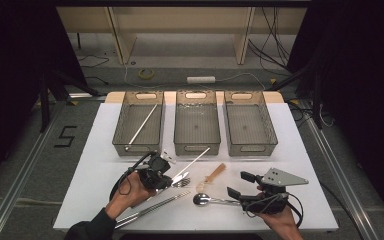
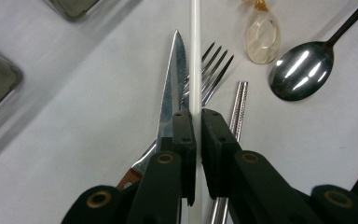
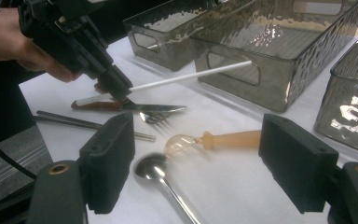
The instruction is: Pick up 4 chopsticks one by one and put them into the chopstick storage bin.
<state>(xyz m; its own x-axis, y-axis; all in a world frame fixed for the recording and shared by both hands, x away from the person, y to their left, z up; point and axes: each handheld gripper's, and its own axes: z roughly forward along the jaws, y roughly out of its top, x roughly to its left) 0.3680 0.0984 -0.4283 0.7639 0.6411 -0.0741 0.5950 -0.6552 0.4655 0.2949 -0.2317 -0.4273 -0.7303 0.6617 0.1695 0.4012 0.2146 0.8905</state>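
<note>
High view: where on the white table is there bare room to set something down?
The white table is bare along its left edge beside the left smoky plastic bin, and along its right edge past the right bin. Crowded: the cutlery cluster between the grippers.

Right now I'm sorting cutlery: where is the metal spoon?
In the high view the metal spoon lies near the table's front edge, just left of the open right gripper, below the small translucent spoon.

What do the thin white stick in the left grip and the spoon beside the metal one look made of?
Thin white stick: likely matte plastic, uniformly opaque, no glare. Small amber spoon: translucent, probably plastic or resin, since light passes through its bowl. Large metal spoon: polished steel, mirror reflections.
</note>
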